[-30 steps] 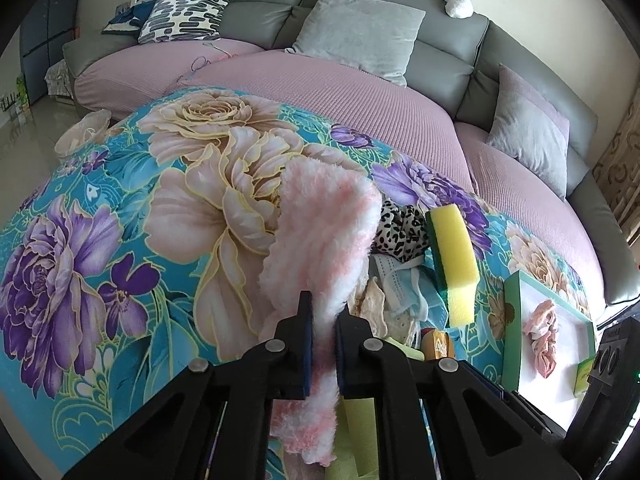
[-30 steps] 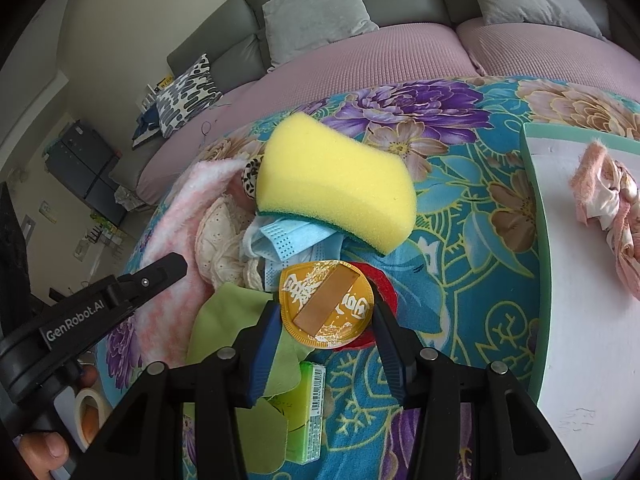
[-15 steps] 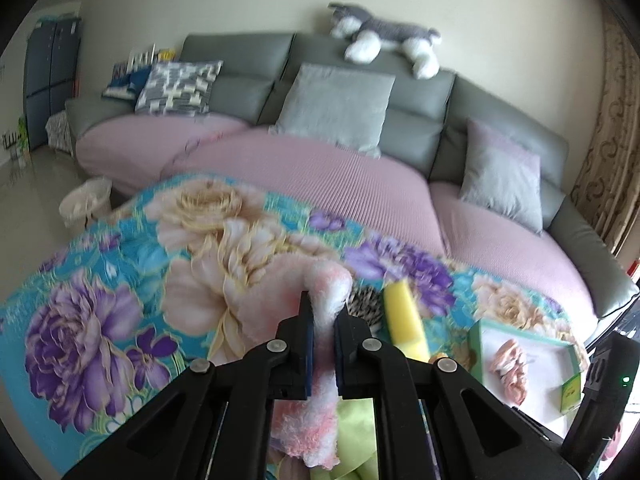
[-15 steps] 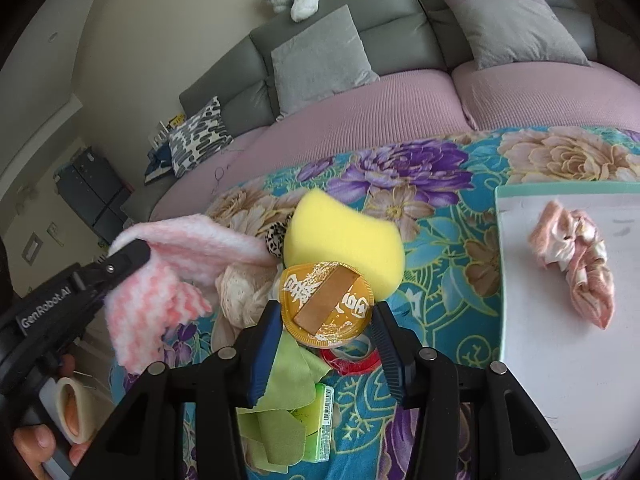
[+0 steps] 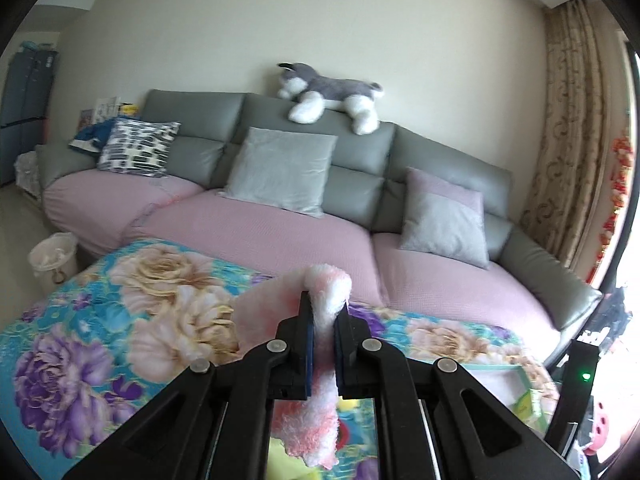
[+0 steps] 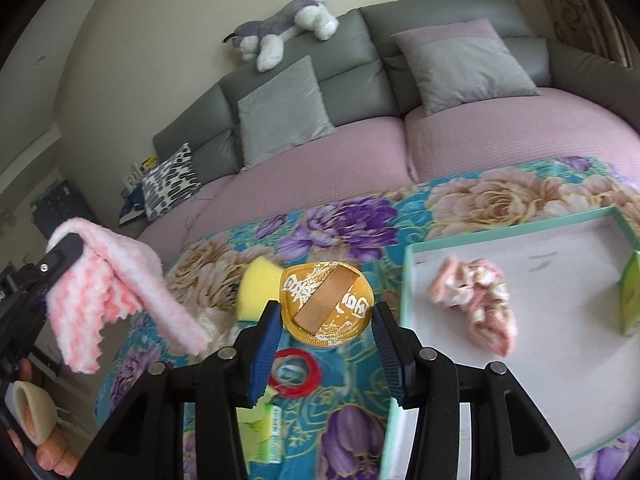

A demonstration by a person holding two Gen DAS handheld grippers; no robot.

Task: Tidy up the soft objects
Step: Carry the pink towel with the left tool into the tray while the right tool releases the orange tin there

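Note:
My left gripper (image 5: 322, 320) is shut on a fluffy pink-and-white cloth (image 5: 316, 400) and holds it high above the floral table; the cloth drapes down both sides. It also shows in the right wrist view (image 6: 116, 292), hanging at the left. My right gripper (image 6: 326, 320) is shut on a round gold tin with a tan label (image 6: 326, 306), held above the table. A white tray with a teal rim (image 6: 532, 336) lies at the right and holds a pink scrunched cloth (image 6: 474, 300).
A yellow sponge (image 6: 256, 284), a red tape ring (image 6: 294, 372) and green items (image 6: 260, 432) lie on the floral tablecloth (image 5: 80, 344). A green box (image 6: 630, 292) stands in the tray. A grey-and-pink sofa (image 5: 280, 224) with cushions is behind.
Both grippers have risen. The pink cloth has been lifted clear of the pile, and the gold tin has been lifted higher and toward the tray.

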